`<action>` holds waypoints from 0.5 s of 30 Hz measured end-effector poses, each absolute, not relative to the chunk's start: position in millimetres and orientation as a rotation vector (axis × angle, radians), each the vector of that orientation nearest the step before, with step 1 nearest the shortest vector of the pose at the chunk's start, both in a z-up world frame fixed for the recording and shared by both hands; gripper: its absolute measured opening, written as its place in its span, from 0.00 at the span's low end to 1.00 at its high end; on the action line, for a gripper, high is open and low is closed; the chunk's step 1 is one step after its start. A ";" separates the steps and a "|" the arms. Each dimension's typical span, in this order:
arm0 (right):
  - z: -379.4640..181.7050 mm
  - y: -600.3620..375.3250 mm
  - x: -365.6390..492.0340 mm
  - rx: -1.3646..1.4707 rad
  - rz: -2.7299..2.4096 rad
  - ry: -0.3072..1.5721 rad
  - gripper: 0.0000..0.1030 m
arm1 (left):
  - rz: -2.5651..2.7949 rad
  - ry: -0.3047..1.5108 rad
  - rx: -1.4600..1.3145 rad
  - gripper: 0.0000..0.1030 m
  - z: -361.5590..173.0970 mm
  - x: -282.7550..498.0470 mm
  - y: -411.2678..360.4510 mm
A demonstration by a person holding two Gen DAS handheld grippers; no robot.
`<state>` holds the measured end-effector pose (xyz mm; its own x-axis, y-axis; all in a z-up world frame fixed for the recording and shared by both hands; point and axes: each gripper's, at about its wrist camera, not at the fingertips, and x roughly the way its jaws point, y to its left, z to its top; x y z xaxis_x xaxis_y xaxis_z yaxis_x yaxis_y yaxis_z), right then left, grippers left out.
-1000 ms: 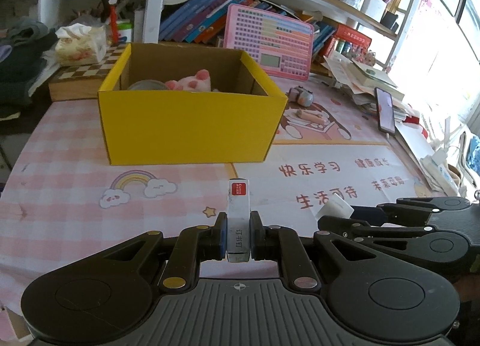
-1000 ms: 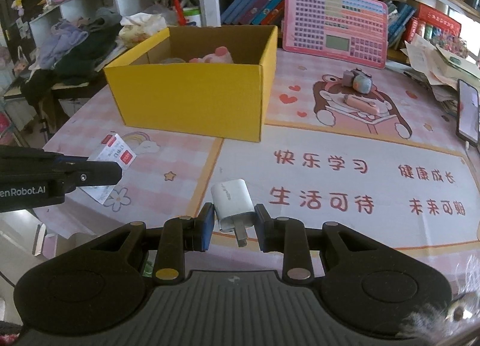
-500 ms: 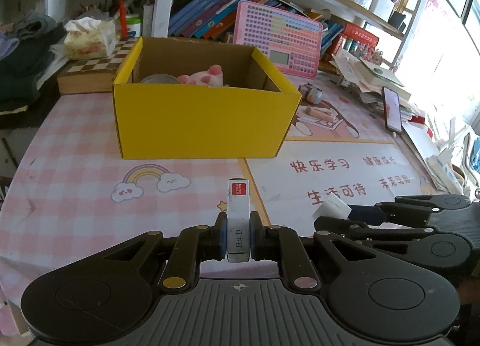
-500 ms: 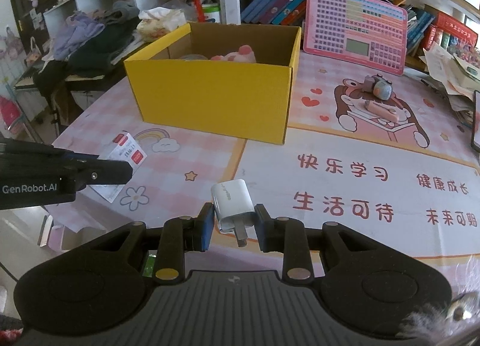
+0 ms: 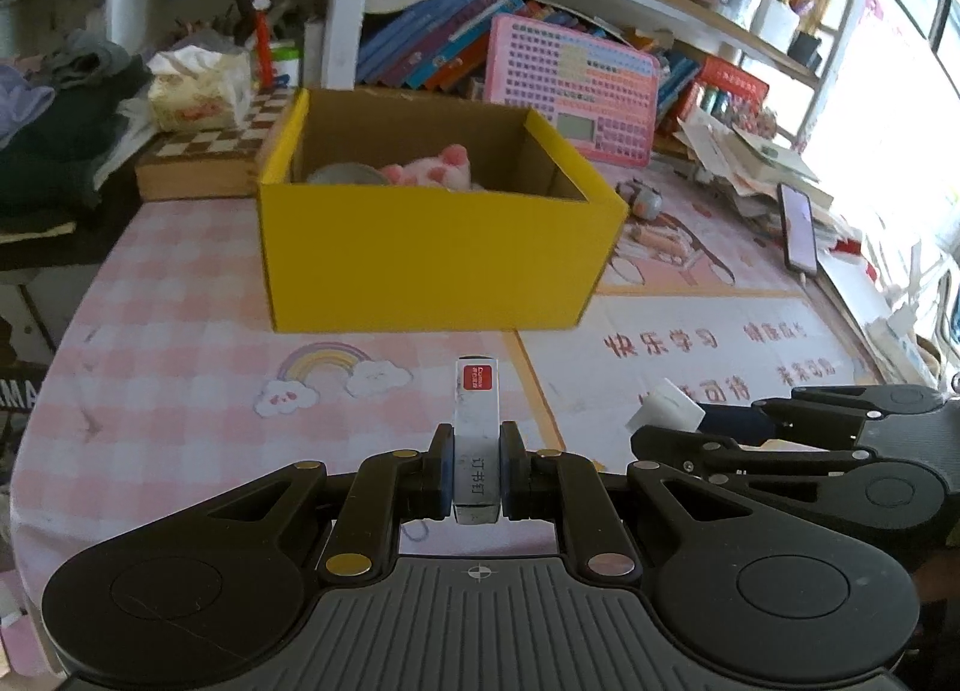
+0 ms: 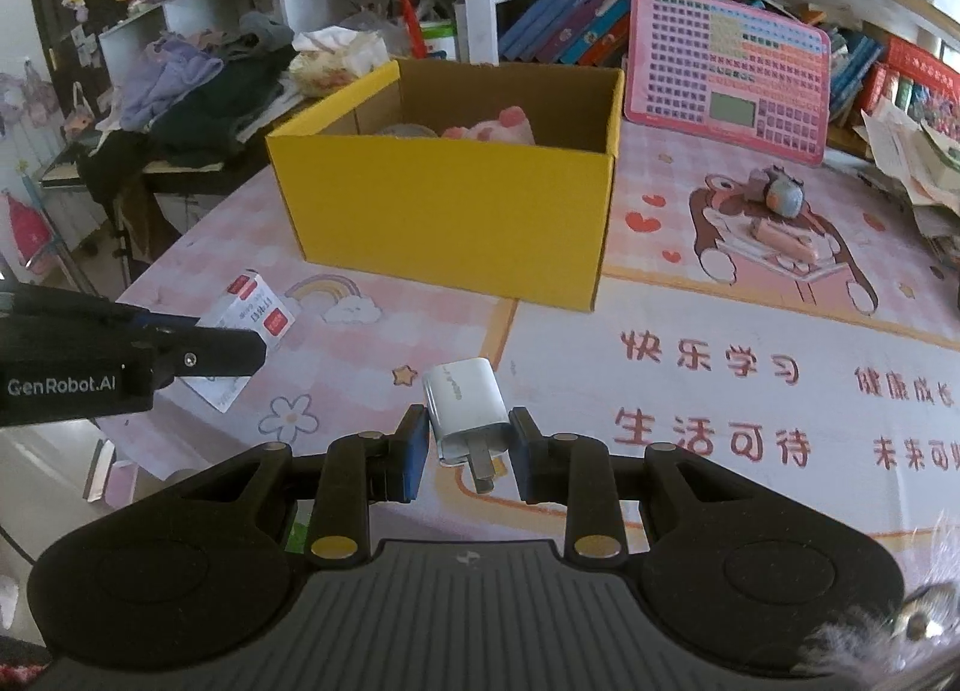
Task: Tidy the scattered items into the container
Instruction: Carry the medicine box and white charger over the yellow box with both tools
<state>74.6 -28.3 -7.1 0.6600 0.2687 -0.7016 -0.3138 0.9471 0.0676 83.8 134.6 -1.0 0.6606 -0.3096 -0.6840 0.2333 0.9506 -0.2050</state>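
The left gripper (image 5: pixel 475 472) pinches a slim white staple carton with a red label (image 5: pixel 476 426) in its fingers; the right gripper (image 6: pixel 469 444) clamps a white plug-in charger (image 6: pixel 465 405). Both hover above the pink tabletop (image 5: pixel 180 355), short of the open yellow cardboard box (image 5: pixel 432 262).

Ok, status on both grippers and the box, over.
Left gripper shut on staple box. Right gripper shut on charger. Yellow box ahead, open, pink plush inside. Path clear.
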 end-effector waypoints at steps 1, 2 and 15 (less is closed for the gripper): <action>-5.2 -27.1 75.8 -0.066 0.332 0.776 0.26 | -0.303 0.787 -0.108 0.13 0.8 84.5 136.1; -2.7 -25.9 77.2 -0.073 0.335 0.767 0.26 | -0.298 0.778 -0.114 0.13 3.1 85.0 138.1; 39.5 -30.5 119.6 -0.088 0.365 0.632 0.26 | -0.301 0.657 -0.106 0.13 38.7 118.1 132.5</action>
